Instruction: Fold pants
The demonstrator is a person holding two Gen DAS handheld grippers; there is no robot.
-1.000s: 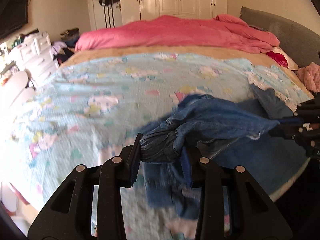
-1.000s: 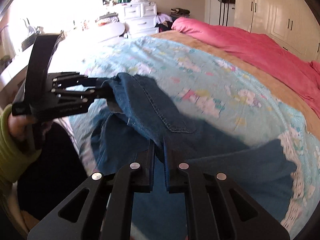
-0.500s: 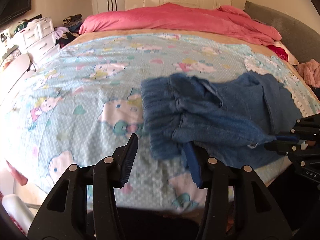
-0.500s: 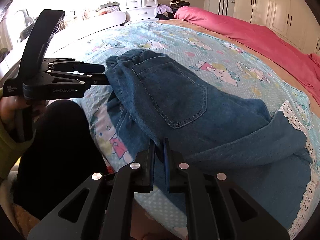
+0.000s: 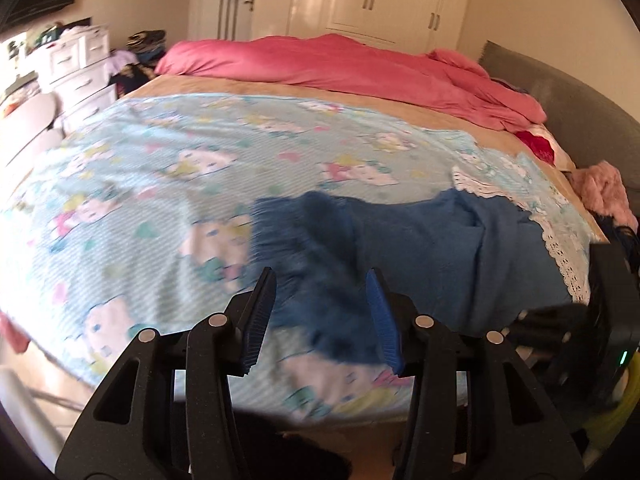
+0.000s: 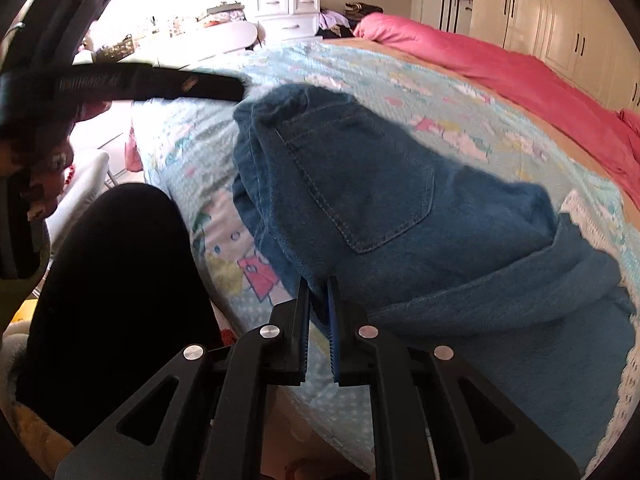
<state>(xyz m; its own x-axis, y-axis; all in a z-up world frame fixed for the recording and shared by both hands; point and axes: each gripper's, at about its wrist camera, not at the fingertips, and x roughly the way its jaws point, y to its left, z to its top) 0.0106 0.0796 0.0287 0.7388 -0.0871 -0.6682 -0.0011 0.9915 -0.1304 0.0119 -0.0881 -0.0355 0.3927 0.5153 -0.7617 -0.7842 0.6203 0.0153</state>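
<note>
Left wrist view: the left gripper (image 5: 320, 296) hangs wide open over the bed, holding nothing.
The blurred jeans (image 5: 420, 248) lie on the blue sheet (image 5: 160, 184) just beyond and between its jaws.

Right wrist view: the right gripper (image 6: 319, 304) is nearly closed, its jaws pinching the near edge of the jeans (image 6: 360, 184), whose back pocket (image 6: 360, 184) lies ahead of them.

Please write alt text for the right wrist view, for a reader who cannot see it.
The right gripper is pinched shut on the near edge of blue denim pants, which lie back pocket up on a light blue cartoon-print bedspread. The left gripper reaches in from the upper left, near the waistband; a pink duvet lies behind.
</note>
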